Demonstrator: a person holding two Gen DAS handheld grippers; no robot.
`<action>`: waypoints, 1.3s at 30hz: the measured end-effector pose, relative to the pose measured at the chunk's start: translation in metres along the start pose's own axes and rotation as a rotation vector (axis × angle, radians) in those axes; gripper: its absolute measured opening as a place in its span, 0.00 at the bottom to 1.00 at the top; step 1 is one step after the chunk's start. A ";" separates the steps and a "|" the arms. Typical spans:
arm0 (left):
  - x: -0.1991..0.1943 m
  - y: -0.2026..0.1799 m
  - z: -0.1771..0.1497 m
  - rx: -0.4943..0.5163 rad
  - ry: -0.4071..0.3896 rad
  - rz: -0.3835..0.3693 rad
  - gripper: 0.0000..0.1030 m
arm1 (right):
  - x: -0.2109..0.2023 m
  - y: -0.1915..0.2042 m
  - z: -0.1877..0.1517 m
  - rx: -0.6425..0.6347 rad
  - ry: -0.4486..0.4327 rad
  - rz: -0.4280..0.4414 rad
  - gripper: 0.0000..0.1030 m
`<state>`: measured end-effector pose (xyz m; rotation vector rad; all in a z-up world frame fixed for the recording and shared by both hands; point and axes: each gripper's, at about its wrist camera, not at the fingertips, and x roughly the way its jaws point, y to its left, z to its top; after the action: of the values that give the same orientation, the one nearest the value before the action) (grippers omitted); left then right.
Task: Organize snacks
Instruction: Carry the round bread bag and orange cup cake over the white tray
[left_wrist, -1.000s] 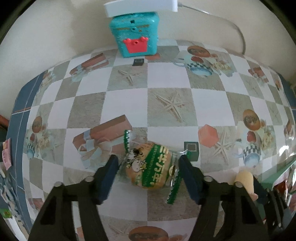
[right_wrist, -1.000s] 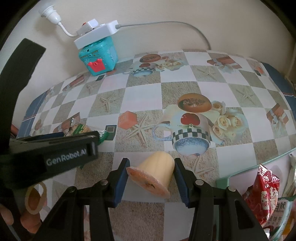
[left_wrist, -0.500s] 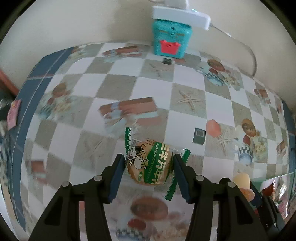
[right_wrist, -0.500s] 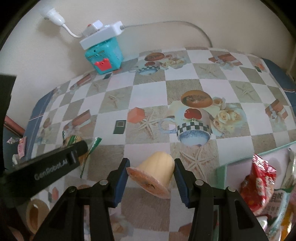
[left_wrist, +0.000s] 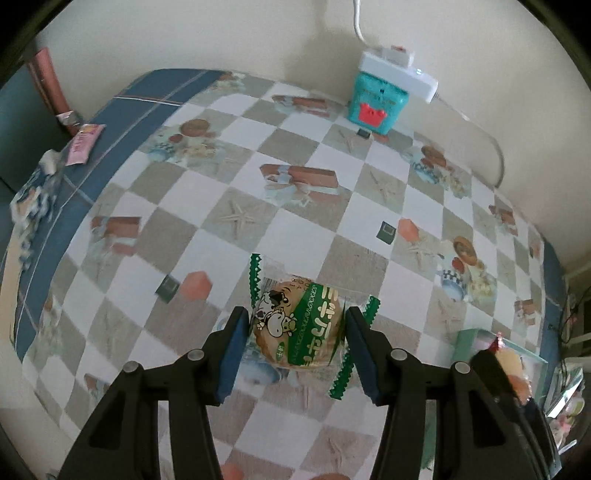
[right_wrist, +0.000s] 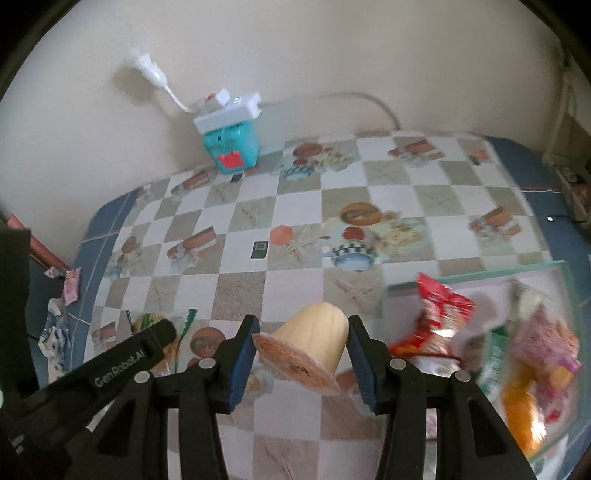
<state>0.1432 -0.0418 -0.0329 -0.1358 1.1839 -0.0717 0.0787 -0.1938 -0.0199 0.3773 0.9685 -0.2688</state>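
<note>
Item 1: left gripper (left_wrist: 293, 341). I have its jaws partly closed, having just narrowed onto the cracker (left_wrist: 299, 325), a round biscuit in a clear wrapper with green zigzag ends. Both pads press the pack's sides and it hangs clear above the tablecloth (left_wrist: 236, 155).

Item 2: right gripper (right_wrist: 301, 356). Jaws partly closed on the cup (right_wrist: 314, 343), a cream jelly pot lying tilted between the pads, its orange foil lid towards the camera. It is also off the table.

Item 3: tray (right_wrist: 476, 271), pale green rim, at the right of the table, already holding a red packet (right_wrist: 439, 314) and other blurred wrappers. In the left view its corner shows far right, just past the right gripper.

Item 4: teal box (right_wrist: 231, 149) with a power strip (right_wrist: 229, 110) on top, by the wall, well apart from my path.

Handling note: I judge the step to be carrying both snacks to the tray. I would keep the grips steady, bring the cup in first since it is nearer, keep the 2 grippers from colliding, lower into bare tray floor beside the red packet, and release only once low.
</note>
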 end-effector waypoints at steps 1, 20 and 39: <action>-0.005 0.001 -0.004 -0.002 -0.010 -0.007 0.54 | -0.009 -0.004 -0.002 0.010 -0.010 -0.001 0.50; -0.063 -0.027 -0.024 0.097 -0.035 -0.148 0.54 | -0.113 -0.104 -0.042 0.180 -0.155 -0.127 0.50; -0.088 -0.157 -0.097 0.464 -0.032 -0.314 0.54 | -0.126 -0.242 -0.066 0.542 -0.135 -0.244 0.50</action>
<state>0.0223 -0.1921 0.0346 0.0874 1.0778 -0.6128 -0.1323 -0.3773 0.0060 0.7262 0.7984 -0.7768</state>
